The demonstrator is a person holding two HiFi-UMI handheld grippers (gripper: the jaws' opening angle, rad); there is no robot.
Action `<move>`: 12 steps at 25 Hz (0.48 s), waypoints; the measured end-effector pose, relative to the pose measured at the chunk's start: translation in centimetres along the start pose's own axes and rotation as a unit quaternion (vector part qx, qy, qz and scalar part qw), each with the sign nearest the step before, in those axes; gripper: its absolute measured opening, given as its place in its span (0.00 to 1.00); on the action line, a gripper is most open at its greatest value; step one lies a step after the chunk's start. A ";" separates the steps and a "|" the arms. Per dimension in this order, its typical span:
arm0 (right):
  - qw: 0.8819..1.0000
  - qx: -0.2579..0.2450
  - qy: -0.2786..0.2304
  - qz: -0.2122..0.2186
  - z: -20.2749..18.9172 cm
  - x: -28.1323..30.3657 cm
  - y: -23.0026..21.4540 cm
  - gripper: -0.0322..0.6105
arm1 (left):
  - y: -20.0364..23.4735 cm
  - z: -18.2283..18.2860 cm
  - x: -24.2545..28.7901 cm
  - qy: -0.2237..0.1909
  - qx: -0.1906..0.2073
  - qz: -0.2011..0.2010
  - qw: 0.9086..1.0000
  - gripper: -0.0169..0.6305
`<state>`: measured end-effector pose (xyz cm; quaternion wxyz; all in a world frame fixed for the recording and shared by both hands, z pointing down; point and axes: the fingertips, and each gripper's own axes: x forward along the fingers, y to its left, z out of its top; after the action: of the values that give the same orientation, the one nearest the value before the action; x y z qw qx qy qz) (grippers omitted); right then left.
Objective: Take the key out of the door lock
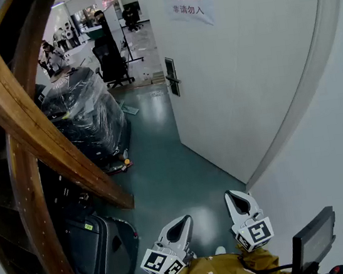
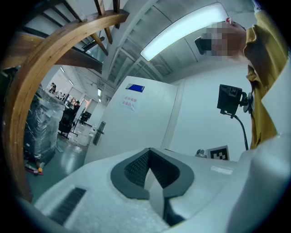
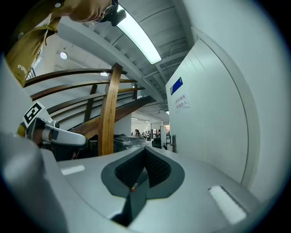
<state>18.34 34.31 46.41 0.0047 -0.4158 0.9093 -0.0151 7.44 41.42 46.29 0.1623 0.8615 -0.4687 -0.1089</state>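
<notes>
A white door [image 1: 239,79] stands ahead on the right, with a paper sign [image 1: 186,4] on it. Its dark lock plate and lever handle [image 1: 171,77] sit at the door's left edge, far from both grippers. At this distance no key can be made out. My left gripper [image 1: 185,220] and right gripper [image 1: 233,195] are low and close to my body, side by side, both shut and empty. The left gripper view shows its jaws [image 2: 150,170] closed, with the handle [image 2: 99,132] small in the distance. The right gripper view shows its jaws [image 3: 144,170] closed too, the handle [image 3: 173,143] far off.
A curved wooden stair rail [image 1: 39,139] fills the left. Below it are a plastic-wrapped stack [image 1: 87,120] and a black case [image 1: 101,244]. A black office chair [image 1: 112,62] and people stand beyond. A small monitor [image 1: 312,240] sits at lower right by the white wall [image 1: 332,155]. Green floor [image 1: 163,166] leads to the door.
</notes>
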 end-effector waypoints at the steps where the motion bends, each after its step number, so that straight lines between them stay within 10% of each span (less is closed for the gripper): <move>1: 1.000 0.001 -0.002 0.000 0.0 0.1 0.0 0.05 | 0.0 -0.1 0.1 0.004 -0.002 -0.004 1.000 0.03; 12: 1.000 0.008 -0.004 0.029 0.0 0.1 1.5 0.05 | -0.1 0.0 -0.6 0.004 -0.007 -0.008 1.000 0.03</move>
<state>17.16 35.20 46.35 0.0118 -0.3895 0.9207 -0.0202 7.21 42.01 46.28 0.1696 0.8645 -0.4601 -0.1103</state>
